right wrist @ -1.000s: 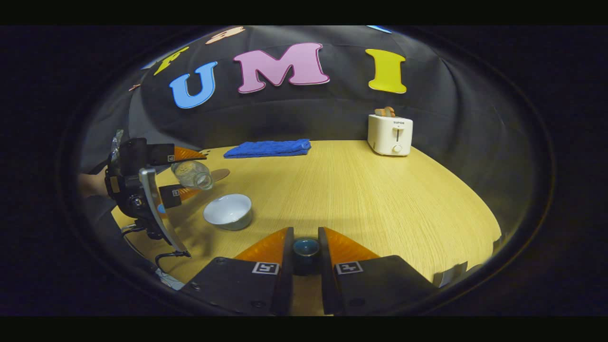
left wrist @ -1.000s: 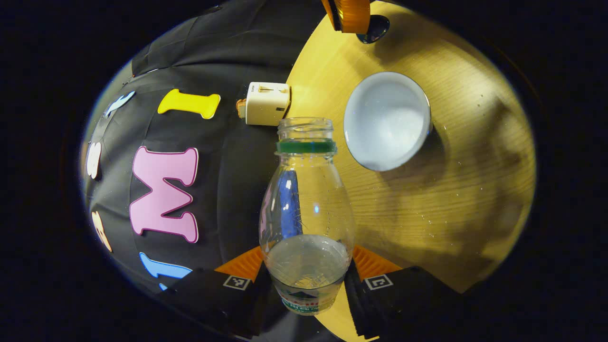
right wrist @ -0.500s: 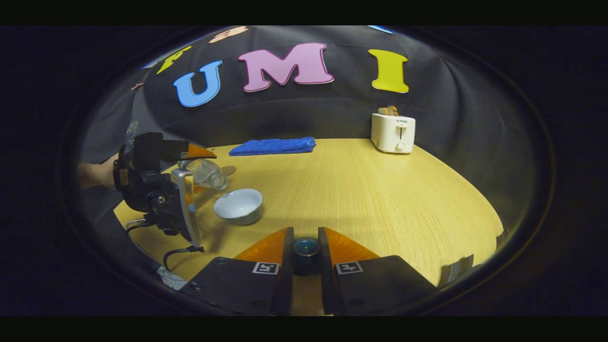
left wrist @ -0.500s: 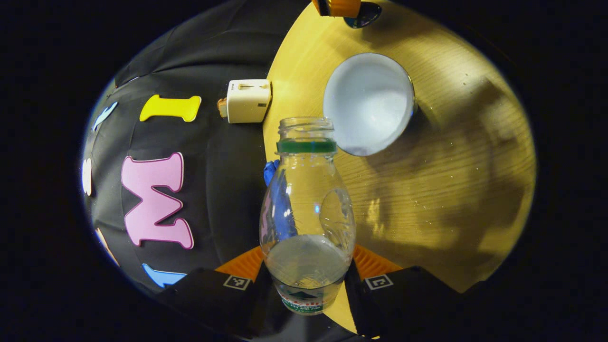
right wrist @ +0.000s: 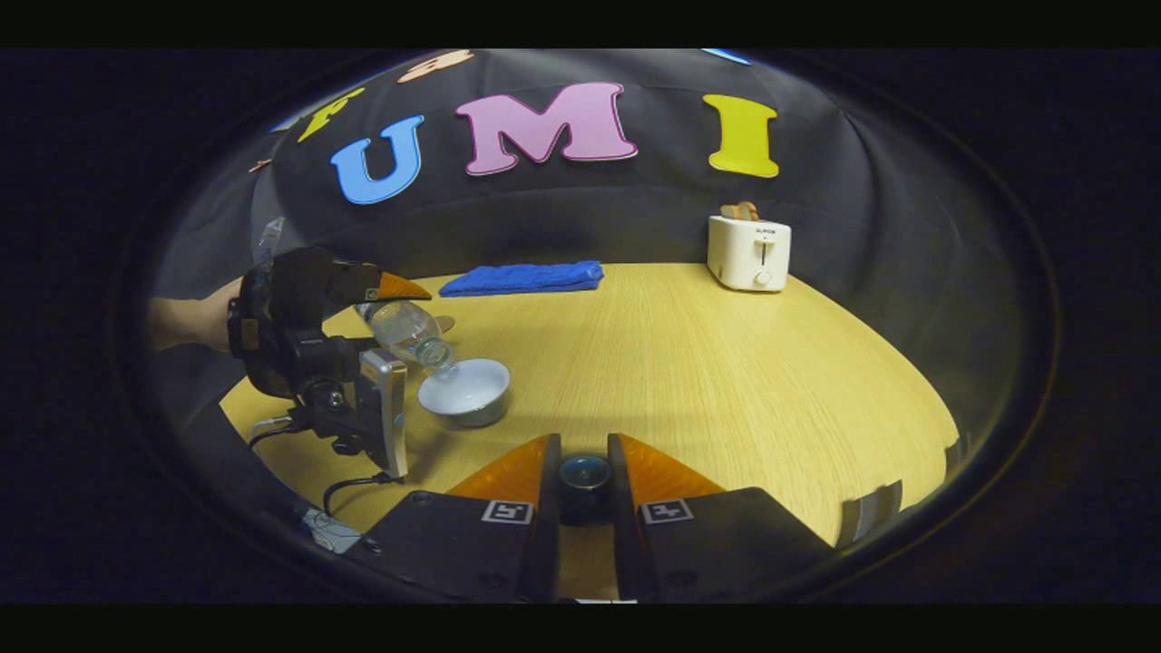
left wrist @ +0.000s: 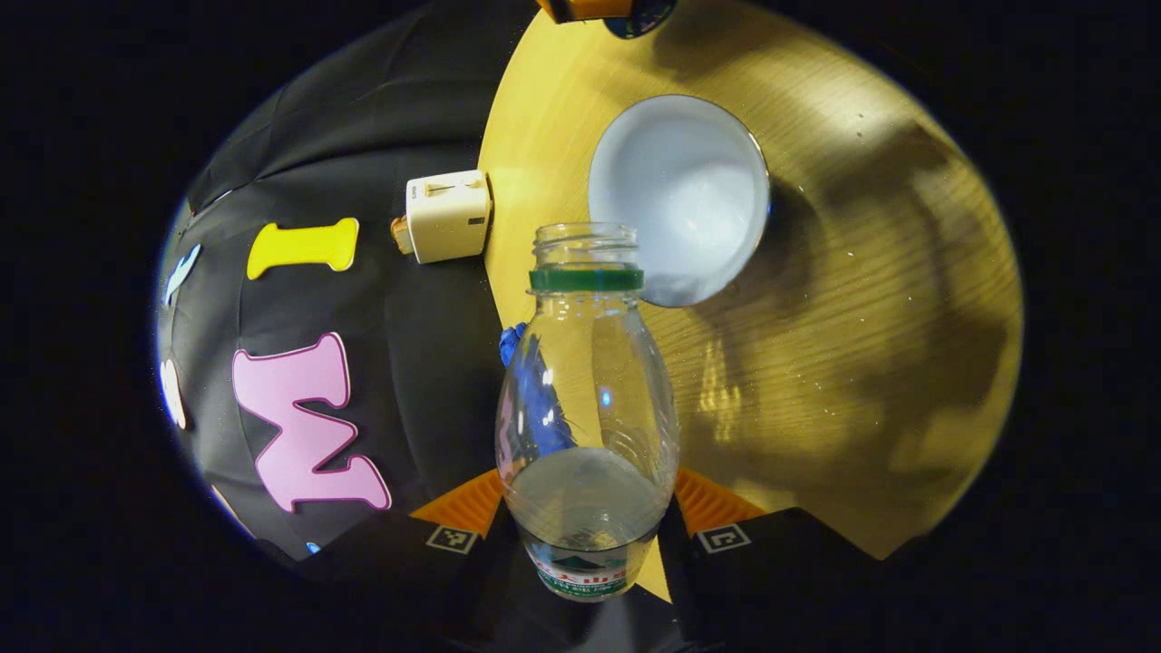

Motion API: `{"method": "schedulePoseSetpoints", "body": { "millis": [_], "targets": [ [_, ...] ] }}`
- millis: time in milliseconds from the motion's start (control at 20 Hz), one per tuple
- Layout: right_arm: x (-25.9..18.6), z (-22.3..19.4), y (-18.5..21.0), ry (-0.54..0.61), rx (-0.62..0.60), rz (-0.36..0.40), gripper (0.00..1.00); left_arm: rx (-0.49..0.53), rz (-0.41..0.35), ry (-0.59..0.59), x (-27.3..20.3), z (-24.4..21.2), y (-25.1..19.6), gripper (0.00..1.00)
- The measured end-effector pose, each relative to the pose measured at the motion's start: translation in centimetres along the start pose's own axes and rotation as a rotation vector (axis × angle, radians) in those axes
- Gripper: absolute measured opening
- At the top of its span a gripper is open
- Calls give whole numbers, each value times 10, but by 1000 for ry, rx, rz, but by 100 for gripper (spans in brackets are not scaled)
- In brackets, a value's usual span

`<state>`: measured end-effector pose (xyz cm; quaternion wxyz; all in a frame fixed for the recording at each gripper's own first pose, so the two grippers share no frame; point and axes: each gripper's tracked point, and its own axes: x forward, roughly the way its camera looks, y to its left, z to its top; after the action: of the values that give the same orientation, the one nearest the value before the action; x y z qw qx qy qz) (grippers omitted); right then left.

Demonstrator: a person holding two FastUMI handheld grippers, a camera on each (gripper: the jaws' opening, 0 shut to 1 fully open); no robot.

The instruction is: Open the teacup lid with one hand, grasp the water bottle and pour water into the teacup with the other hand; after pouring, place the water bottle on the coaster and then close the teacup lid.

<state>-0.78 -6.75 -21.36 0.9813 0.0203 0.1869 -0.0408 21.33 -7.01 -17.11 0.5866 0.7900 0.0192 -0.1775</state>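
My left gripper (left wrist: 588,508) is shut on the clear water bottle (left wrist: 585,390), which has a green neck ring, no cap and some water near its base. The bottle tilts towards the white teacup (left wrist: 680,190), its mouth by the cup's near rim. In the right gripper view the left gripper (right wrist: 363,299) holds the bottle (right wrist: 408,331) mouth-down over the teacup (right wrist: 464,392). My right gripper (right wrist: 585,462) is shut on the dark blue teacup lid (right wrist: 585,473), low over the table and right of the cup. A brown coaster (right wrist: 443,322) peeks out behind the bottle.
A white toaster (right wrist: 748,254) stands at the table's far right edge, and a folded blue towel (right wrist: 521,278) lies at the back. A hand (right wrist: 190,317) holds the left gripper, with a cable trailing below it. The wooden table (right wrist: 726,381) spreads to the right.
The left gripper has carried the bottle closer to the teacup and tipped it further down, so the mouth now reaches the rim. The right gripper has stayed still with the lid.
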Motion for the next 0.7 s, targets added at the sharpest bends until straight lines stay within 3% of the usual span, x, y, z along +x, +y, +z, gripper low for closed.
{"method": "schedulePoseSetpoints", "body": {
  "millis": [200,700],
  "targets": [
    [-9,0,-2,9,-9,-3,28,51,-20,5,3,-1,0,72],
    [-11,5,-3,3,-13,6,28,193,14,-12,4,2,19,73]
  ]
}}
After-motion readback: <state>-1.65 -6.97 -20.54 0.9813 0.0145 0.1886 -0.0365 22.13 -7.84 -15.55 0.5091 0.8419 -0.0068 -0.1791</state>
